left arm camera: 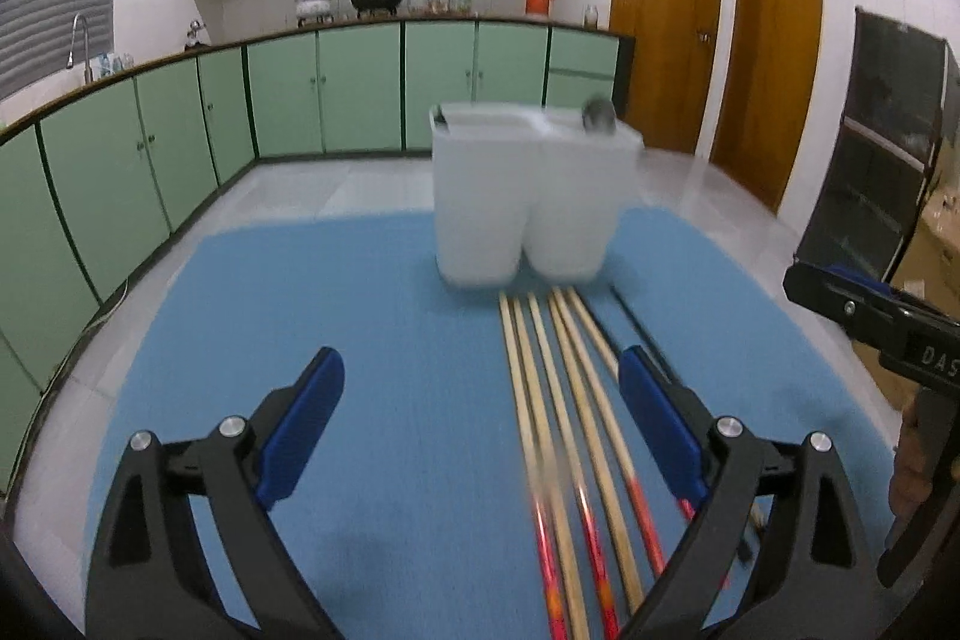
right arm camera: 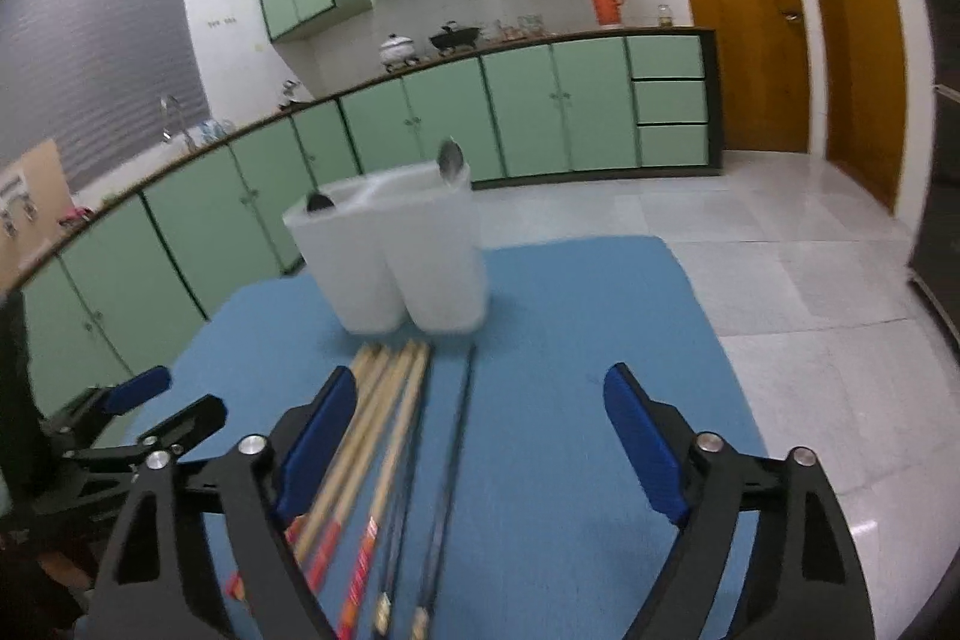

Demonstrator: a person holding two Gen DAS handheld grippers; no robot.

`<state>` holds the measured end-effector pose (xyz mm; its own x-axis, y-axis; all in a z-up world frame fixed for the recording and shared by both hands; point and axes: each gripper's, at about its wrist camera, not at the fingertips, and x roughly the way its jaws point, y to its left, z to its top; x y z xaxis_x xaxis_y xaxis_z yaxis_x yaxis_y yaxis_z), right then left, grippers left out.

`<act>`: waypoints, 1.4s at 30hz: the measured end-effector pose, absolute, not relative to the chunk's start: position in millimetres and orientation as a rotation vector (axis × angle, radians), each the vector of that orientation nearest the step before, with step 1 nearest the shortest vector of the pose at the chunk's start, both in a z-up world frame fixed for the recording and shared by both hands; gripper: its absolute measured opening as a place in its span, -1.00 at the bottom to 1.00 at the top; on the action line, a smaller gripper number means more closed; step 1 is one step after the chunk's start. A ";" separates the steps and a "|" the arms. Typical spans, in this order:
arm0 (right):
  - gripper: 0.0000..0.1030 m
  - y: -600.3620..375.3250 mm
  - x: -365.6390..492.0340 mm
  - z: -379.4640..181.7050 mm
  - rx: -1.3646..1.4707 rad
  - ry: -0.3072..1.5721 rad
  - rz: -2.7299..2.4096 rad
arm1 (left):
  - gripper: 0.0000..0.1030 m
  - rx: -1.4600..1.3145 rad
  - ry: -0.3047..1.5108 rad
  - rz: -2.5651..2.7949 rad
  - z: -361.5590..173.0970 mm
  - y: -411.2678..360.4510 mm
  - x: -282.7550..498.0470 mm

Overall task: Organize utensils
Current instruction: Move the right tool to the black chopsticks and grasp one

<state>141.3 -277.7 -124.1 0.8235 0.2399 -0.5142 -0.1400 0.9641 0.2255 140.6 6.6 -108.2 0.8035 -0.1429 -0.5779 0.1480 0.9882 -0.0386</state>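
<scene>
While both tools are hovering wide open and empty, wooden chopsticks (left arm camera: 564,400) are lying between the left gripper (left arm camera: 480,388) and right gripper (right arm camera: 474,412), white two-compartment holder (right arm camera: 396,262) standing ahead.

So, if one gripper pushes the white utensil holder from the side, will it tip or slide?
The white utensil holder looks tall, narrowing toward its base, so a high push may tip it. It seems thin plastic, holding only a spoon and one dark utensil, so probably light. The blue mat looks textured and may resist sliding; pushing low seems safer.
</scene>
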 end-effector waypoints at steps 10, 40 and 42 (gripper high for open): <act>-0.16 -268.5 83.5 -166.2 0.155 0.734 0.222 | 0.74 0.017 0.793 -0.138 -146.6 12.1 91.0; -0.87 -246.9 81.5 -192.6 0.106 0.858 0.248 | 0.19 0.029 0.903 -0.114 -157.7 7.0 82.5; -0.87 -249.1 80.8 -192.6 0.114 0.855 0.240 | 0.16 0.021 0.900 -0.114 -157.1 7.9 83.0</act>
